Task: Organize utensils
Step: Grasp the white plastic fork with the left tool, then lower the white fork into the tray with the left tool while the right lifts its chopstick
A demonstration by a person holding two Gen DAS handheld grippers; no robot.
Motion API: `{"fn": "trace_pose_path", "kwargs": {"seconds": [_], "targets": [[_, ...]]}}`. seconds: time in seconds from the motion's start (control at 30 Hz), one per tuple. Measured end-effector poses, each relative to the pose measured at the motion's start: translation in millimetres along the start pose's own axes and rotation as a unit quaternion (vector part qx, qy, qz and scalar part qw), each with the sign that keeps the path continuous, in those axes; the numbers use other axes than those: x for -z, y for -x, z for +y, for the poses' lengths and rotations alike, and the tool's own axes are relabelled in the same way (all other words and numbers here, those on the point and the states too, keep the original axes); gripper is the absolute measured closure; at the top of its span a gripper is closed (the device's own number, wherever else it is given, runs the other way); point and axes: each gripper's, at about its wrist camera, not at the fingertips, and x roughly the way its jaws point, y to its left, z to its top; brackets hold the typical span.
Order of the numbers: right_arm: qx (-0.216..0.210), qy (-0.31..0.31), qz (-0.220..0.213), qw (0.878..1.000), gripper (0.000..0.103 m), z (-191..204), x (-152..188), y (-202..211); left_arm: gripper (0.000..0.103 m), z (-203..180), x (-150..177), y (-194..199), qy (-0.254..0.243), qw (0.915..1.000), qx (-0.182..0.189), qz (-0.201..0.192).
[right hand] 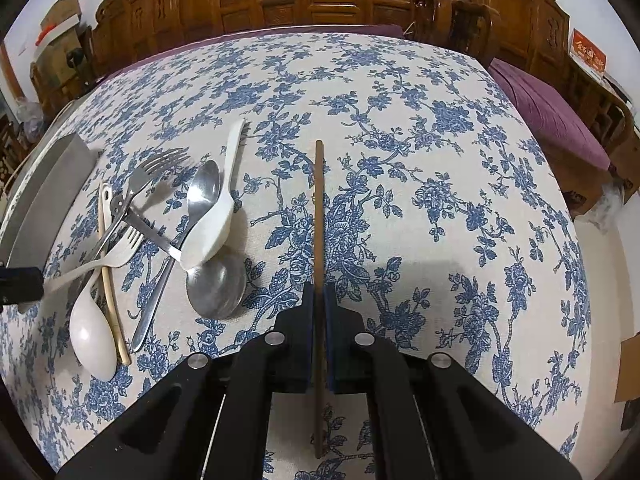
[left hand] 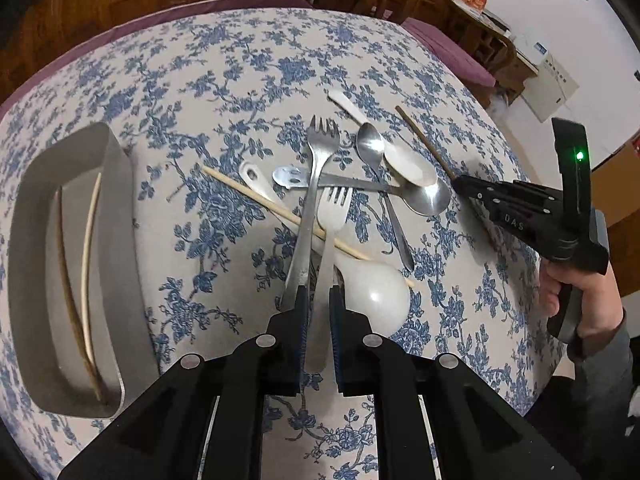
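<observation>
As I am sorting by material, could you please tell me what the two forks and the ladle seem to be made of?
Longer fork: likely stainless steel, with a shiny grey reflective surface.
Shorter fork: probably white plastic, matte and opaque.
Ladle: glossy white, plastic or melamine; ceramic is possible.

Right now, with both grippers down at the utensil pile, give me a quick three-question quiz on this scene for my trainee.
1. True or false: the right gripper is shut on a dark brown chopstick.
2. Which utensil has its handle between the left gripper's pads? A) white plastic fork B) metal fork C) white ladle
3. Fill in: the grey tray already holds two ____.

Key
1. True: the stick runs straight between its closed pads.
2. A: the white handle sits in the narrow gap; the metal fork's handle passes just outside the left pad.
3. Chopsticks, one pale and one dark, lying side by side.
</observation>
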Motion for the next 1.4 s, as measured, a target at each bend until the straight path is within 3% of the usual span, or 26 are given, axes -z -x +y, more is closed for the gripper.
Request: {"fn": "trace_pose_path", "kwargs": {"seconds": [0.27,0.63,0.8,1.0,1.17,1.4], "targets": [[0.000,-0.003,0.000,1.000,0.097,-2.1,0.1,-0.7,0.094,-2.2,4.2,-14.1,0.008,0.9997,0.021,0.014],[-0.002,-0.005,0.000,1.000,0.097,-2.7,-0.3,-0.4,0.093,-6.3,7.7,-18.7,0.008,0.9998,0.019,0.008],[-0.001,-0.005,0.000,1.000,0.097,-2.9,-0.1,-0.4,0.094,-12.9,3.7,-2.1,-0.004,0.9996,0.000,-0.027],[-0.002,-0.006,0.001,1.000,0.097,-3.3,0.4,-0.6,0.096,-17.7,0.9,15.3,-0.015,0.9991,-0.003,-0.040],[-0.001,-0.007,0.001,1.000,0.097,-3.0,1.4,0.2,0.098,-16.6,26.5,32.1,-0.021,0.9990,-0.010,-0.039],[0.016,-0.008,-0.003,1.000,0.097,1.8,8.0,3.0,0.099,-19.2,50.4,61.1,-0.029,0.9969,-0.019,-0.071]]}}
